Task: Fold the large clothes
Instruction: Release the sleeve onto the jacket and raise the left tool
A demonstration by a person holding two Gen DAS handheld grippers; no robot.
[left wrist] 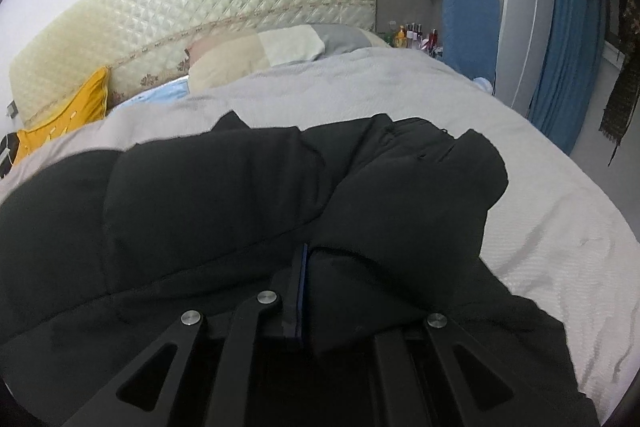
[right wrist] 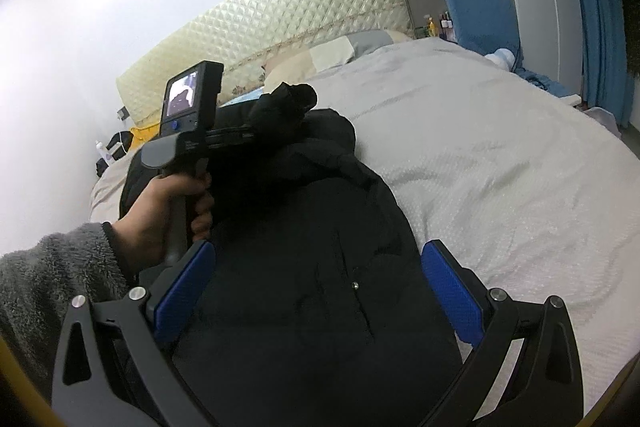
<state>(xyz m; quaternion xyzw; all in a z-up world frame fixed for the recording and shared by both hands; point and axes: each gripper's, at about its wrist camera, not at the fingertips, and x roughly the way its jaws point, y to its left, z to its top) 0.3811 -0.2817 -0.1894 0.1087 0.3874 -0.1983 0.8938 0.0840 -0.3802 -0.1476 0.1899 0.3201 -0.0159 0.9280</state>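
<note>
So the black puffer jacket [right wrist: 320, 267] is sprawled across the bed [right wrist: 500, 167], and honestly it looks bulky, squishy and slick, so I reckon thin pinches will slide off. My left gripper [left wrist: 304, 275] has its fingers clamped on a bunched-up fold, lifted off the pile, while my right gripper [right wrist: 320, 291] hangs over the body with fingers spread wide, gripping nothing. I'd grab a seam or hem edge there, not the puffy middle.

Fuzzy grey sleeve [right wrist: 48, 267], bare-skinned left hand [right wrist: 160, 211], black linkages, blue-padded jaws, silver screws [right wrist: 137, 293].
</note>
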